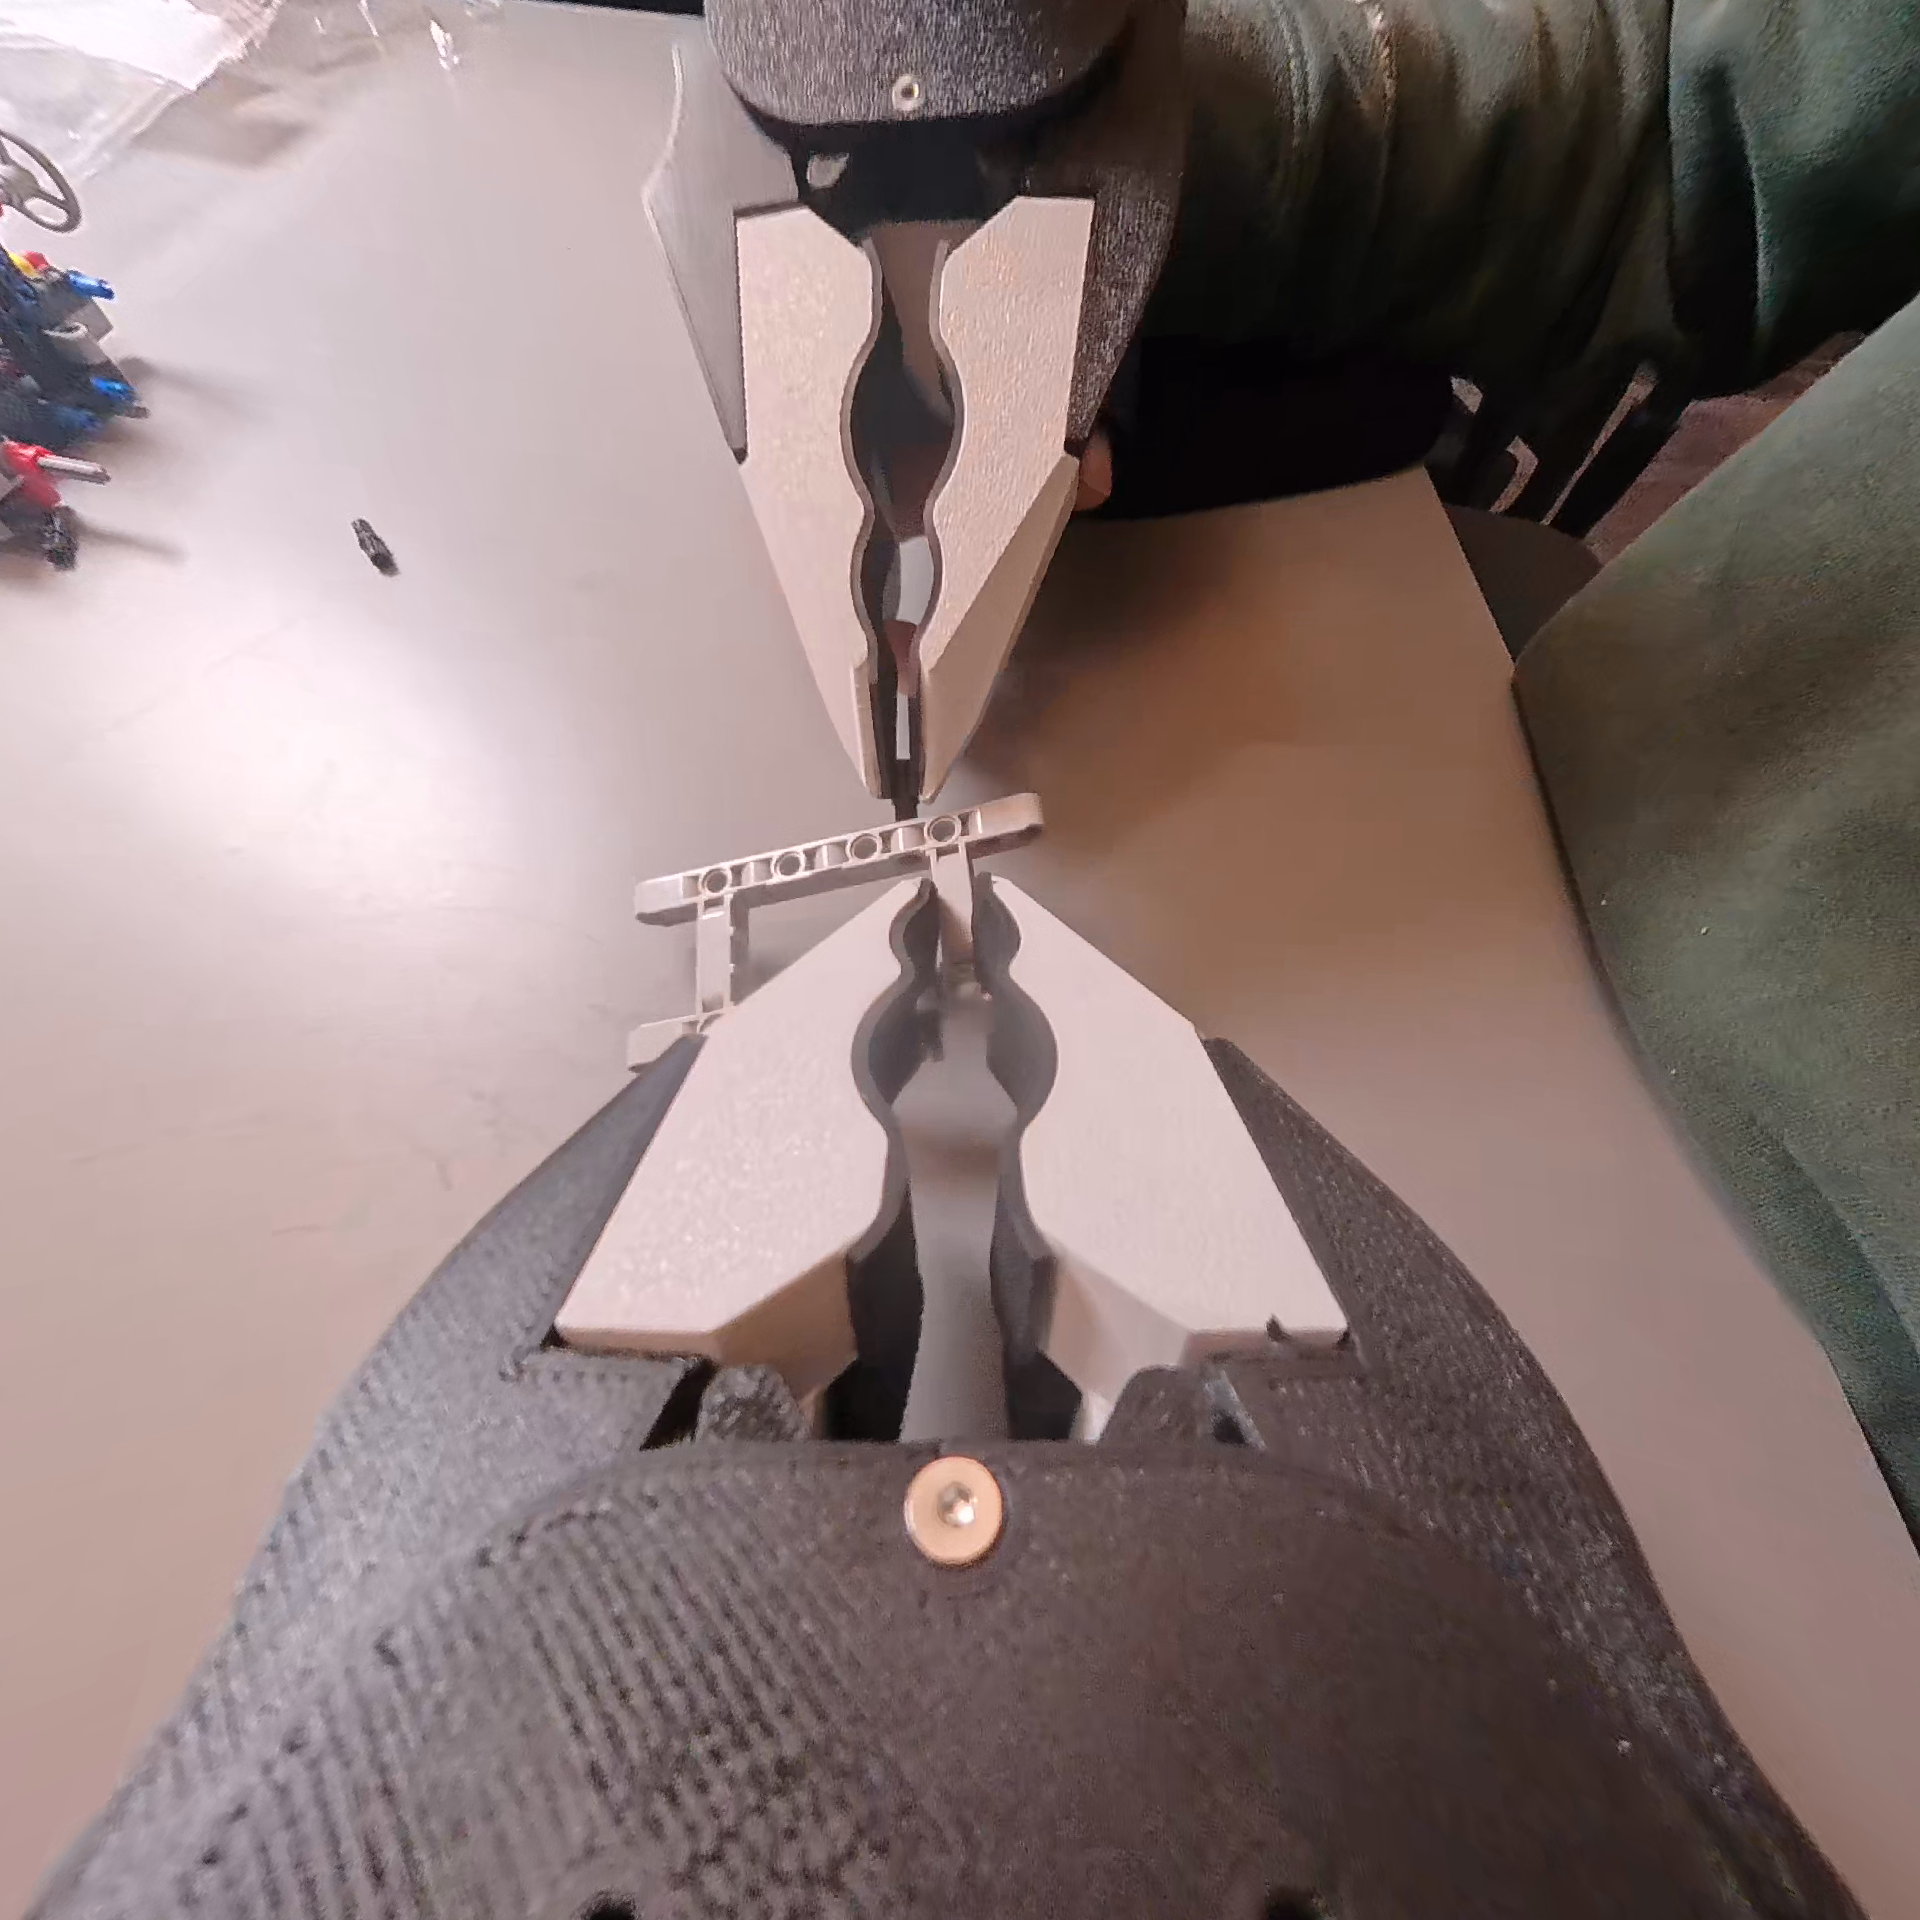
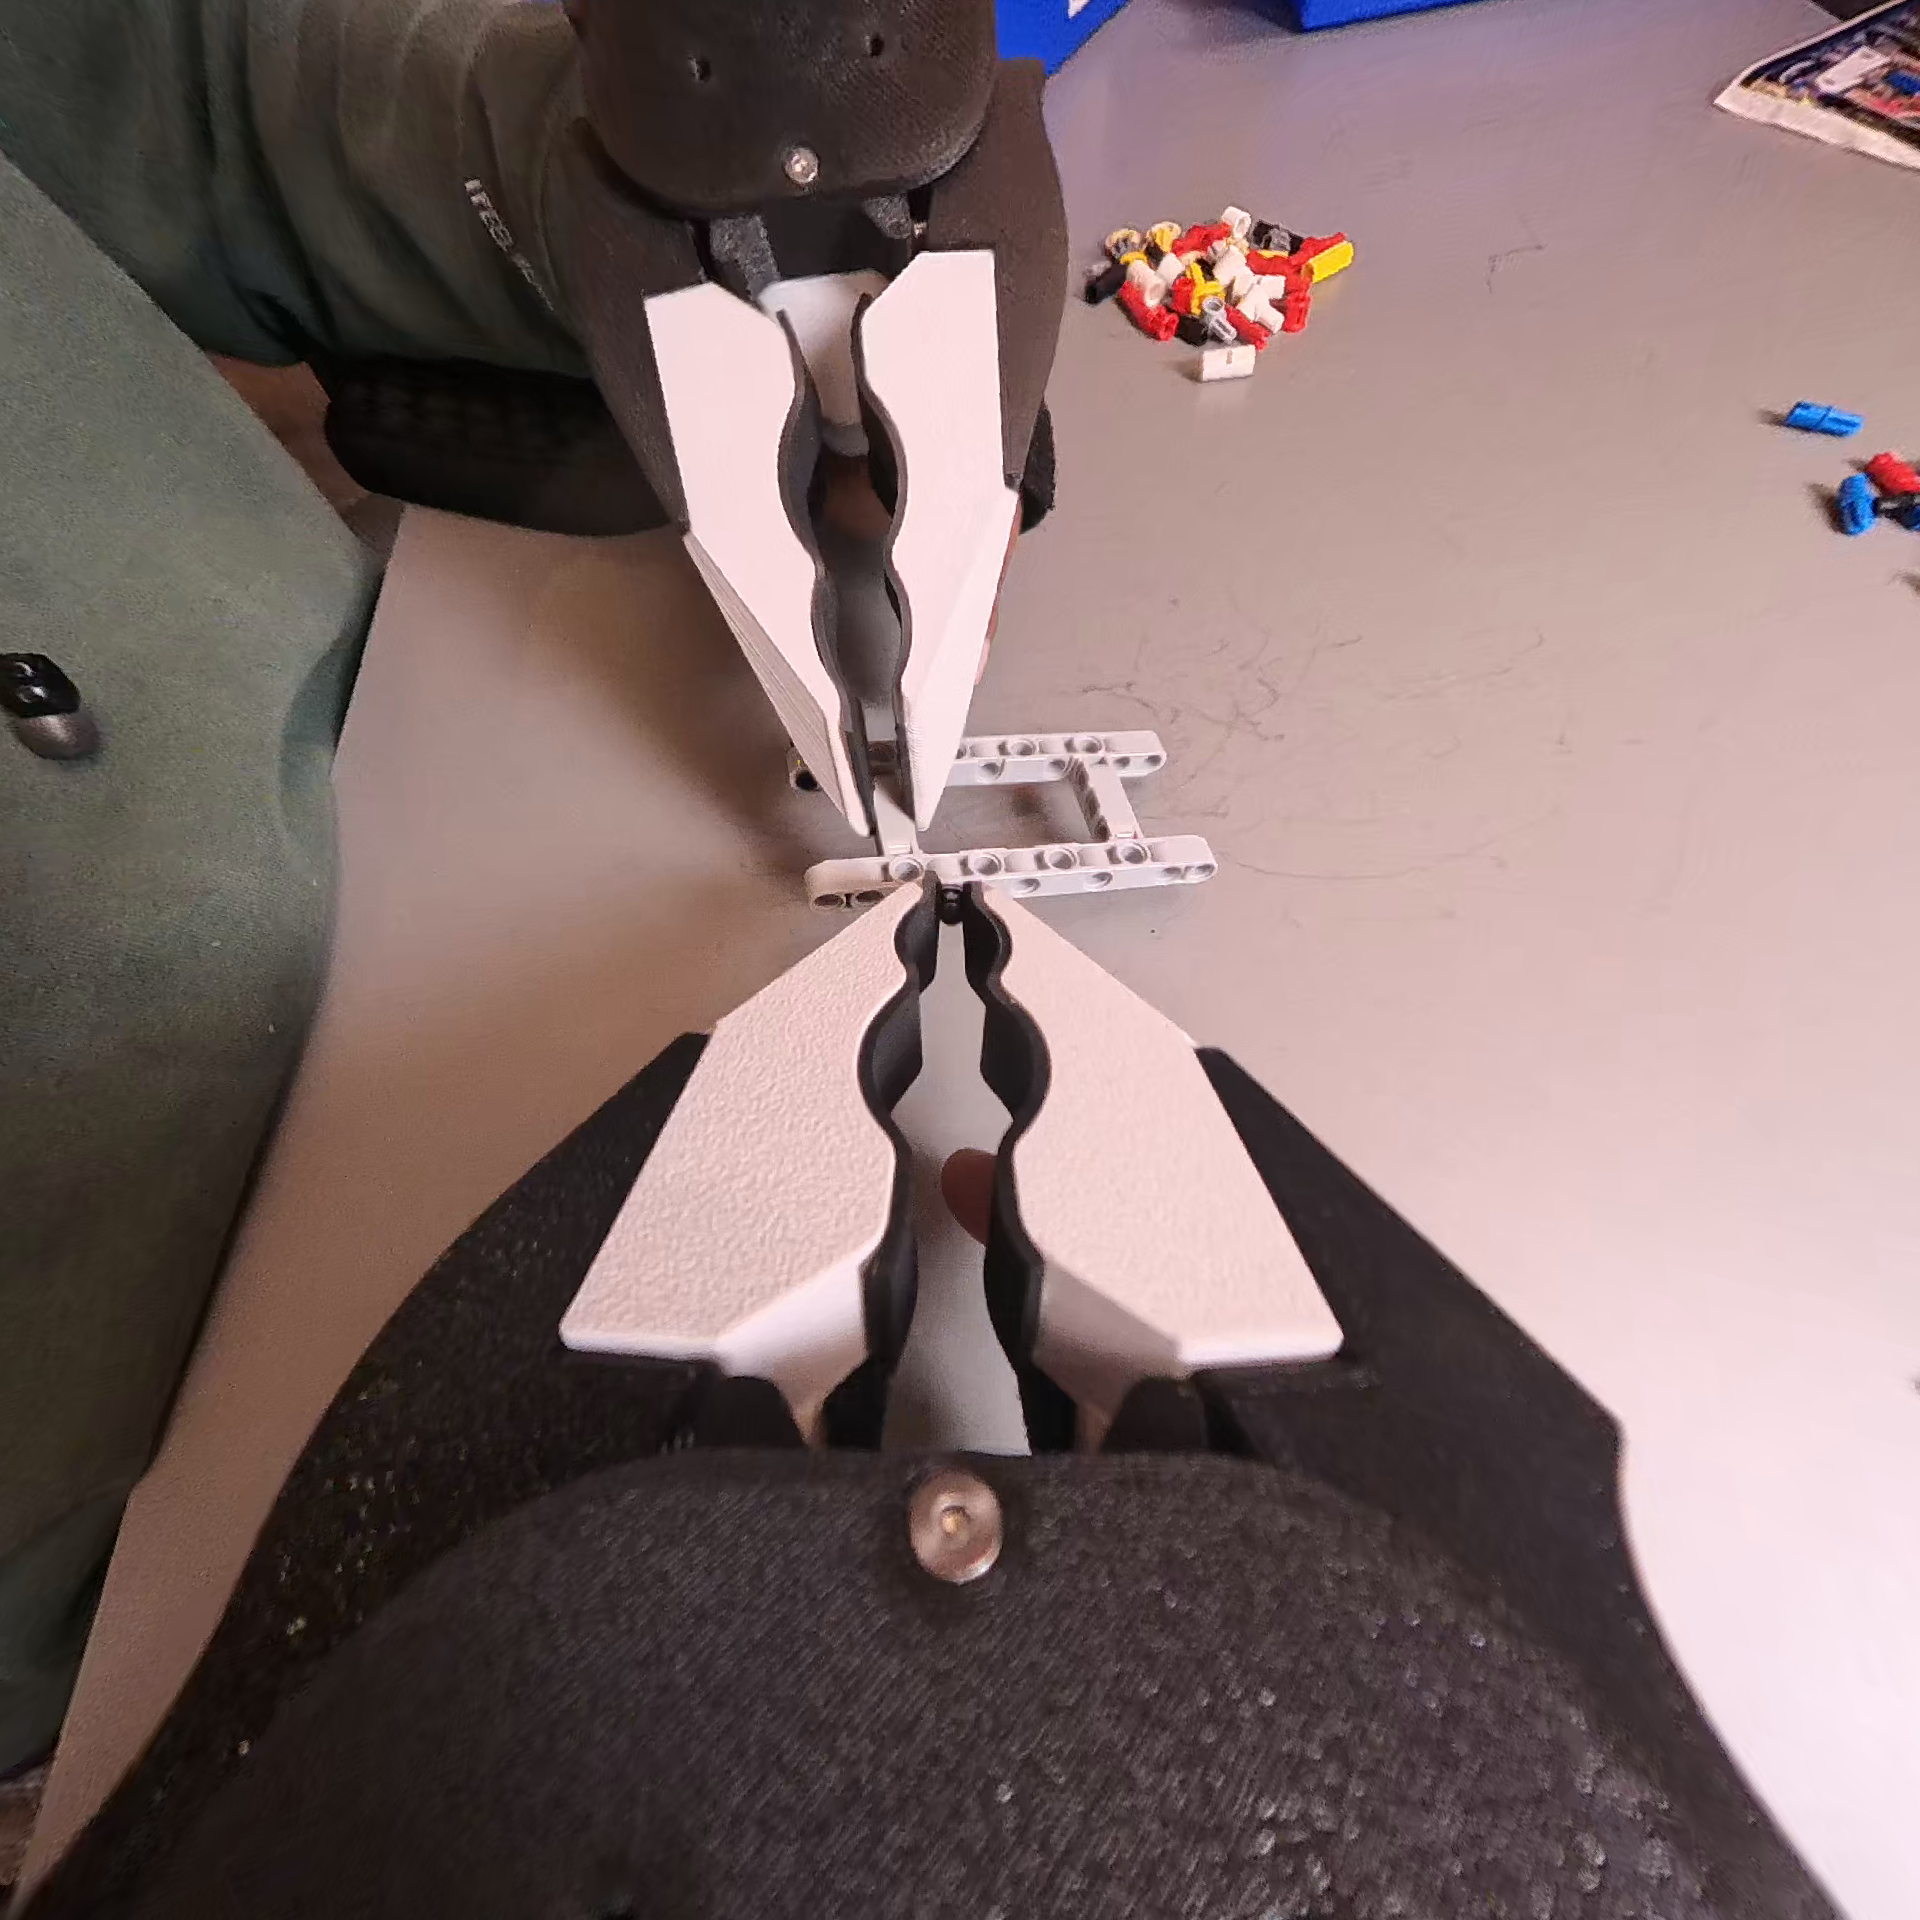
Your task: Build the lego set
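A light grey Technic frame (image 1: 831,854) of two long holed beams joined by cross beams lies on the table; it also shows in the right wrist view (image 2: 1060,862). My left gripper (image 1: 954,896) is shut on one cross beam of the frame, and shows from above in the right wrist view (image 2: 890,821). My right gripper (image 2: 948,896) is shut on a small black pin (image 2: 949,908) and holds it right at the side of the near long beam. In the left wrist view the right gripper (image 1: 902,800) points down at the far beam.
A partly built model (image 1: 52,364) and a loose black pin (image 1: 374,545) lie at the left, with a clear plastic bag (image 1: 156,62) behind. A pile of small parts (image 2: 1226,281), blue pieces (image 2: 1823,419), a booklet (image 2: 1839,83) and a blue box (image 2: 1049,21) lie at the right. A green sleeve (image 2: 125,831) borders the table edge. My left and right fingertips are right by each other.
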